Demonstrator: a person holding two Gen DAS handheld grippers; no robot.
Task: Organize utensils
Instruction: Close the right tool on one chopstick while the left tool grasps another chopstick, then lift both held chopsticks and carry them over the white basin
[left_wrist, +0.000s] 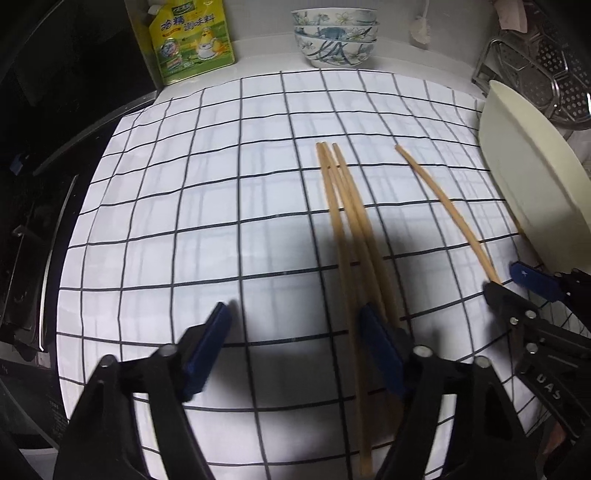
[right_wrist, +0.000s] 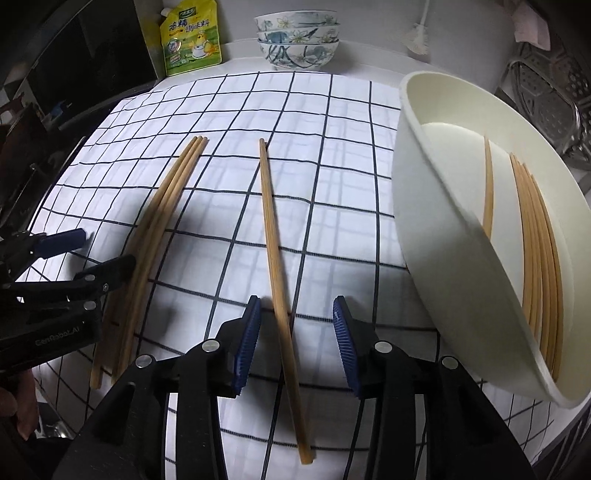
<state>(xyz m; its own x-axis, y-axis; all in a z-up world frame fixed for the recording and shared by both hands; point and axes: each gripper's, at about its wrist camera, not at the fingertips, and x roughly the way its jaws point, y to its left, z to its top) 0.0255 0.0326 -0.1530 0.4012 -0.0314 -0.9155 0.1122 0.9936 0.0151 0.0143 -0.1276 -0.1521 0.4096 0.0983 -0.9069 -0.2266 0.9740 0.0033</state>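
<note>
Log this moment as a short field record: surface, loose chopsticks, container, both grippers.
surface: checked cloth
loose chopsticks: bundle of three, single chopstick apart from it
container: white tray, tilted, several chopsticks inside
left gripper: open; bundle lies outside its right finger
right gripper: open, straddling the single chopstick, pads clear of it
background: stacked bowls, yellow pouch

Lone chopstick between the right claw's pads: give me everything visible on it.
The single chopstick is a thin, pale wood-coloured stick, plain and apparently round. It lies flat on the checked cloth, apart from the bundle of three and the white tray. It runs away from the camera, near end between the right claw's blue pads, which stand open and clear of it.
</note>
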